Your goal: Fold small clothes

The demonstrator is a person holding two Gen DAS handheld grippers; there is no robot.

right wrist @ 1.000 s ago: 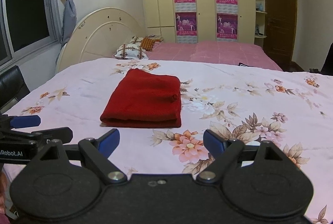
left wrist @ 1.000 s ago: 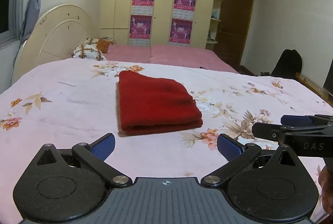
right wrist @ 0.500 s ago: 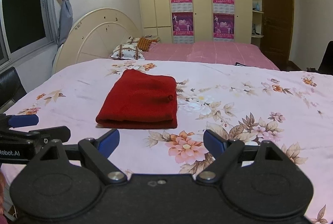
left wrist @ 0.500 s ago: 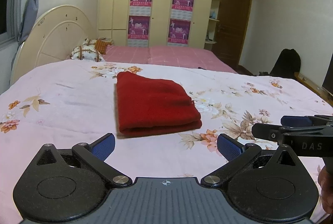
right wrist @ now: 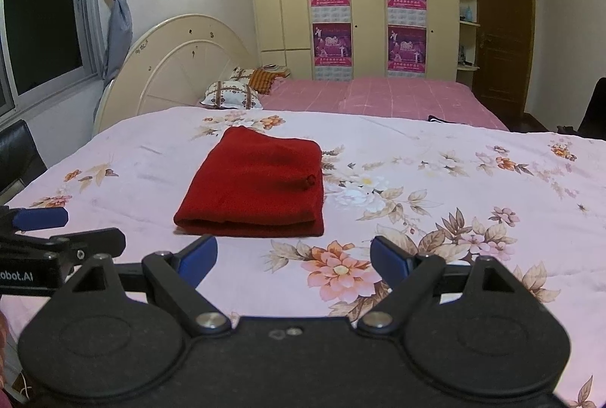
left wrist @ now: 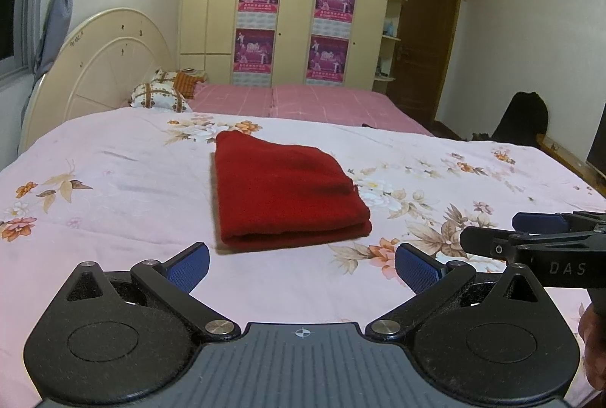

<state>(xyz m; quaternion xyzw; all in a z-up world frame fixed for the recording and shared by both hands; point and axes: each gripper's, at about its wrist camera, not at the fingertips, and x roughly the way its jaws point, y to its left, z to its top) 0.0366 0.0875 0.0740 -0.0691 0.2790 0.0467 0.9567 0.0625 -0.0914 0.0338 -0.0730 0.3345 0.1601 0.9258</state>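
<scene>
Two-gripper view of a folding task on a floral bedspread [left wrist: 113,188]. We are viewing the red garment [left wrist: 284,192] lying as a compact, layered rectangle on the bedspread, its doubled fold edge facing us and a small knot or button showing near its right border in the right wrist view. We are holding the left gripper [left wrist: 302,266] just short of the garment's near edge, its blue pads spread wide and gripping nothing. We are likewise holding the right gripper [right wrist: 293,258] just short of that same edge, on the garment's right side, its fingers parted and empty. Neither tool is touching the cloth. We are judging the fold to be complete, or very nearly so. From here the main risk is disturbing the stack: an open finger sweeping low across the garment's near edge could catch the top layer and peel it back, since the soft knit appears to be lying loosely. Pressing into the yielding bedspread beside the garment could also tilt the layers out of alignment
</scene>
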